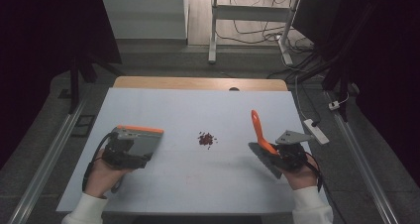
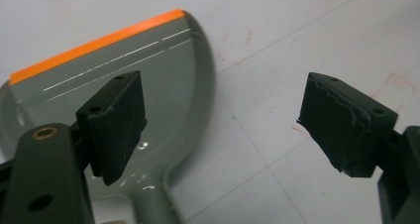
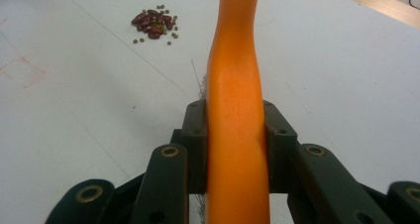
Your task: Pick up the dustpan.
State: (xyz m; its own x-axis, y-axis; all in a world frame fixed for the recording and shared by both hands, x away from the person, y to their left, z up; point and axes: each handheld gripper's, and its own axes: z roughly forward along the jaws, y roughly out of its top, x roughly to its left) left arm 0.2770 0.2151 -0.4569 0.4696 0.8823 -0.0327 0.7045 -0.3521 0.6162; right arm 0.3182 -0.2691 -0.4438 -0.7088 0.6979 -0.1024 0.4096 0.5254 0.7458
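i see a glossy grey plastic dustpan [image 2: 148,100] with a smooth orange lip, and a brush handle [image 3: 236,115] of smooth, faintly shiny orange plastic. my jaw pads [image 2: 116,125] look matt black and slightly rough. the tabletop [image 1: 198,184] is matt white, edged in wood.

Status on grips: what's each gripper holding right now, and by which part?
The right gripper is shut on the brush, clamped on its orange handle. The left gripper is open, holding nothing; the dustpan lies under its jaws.
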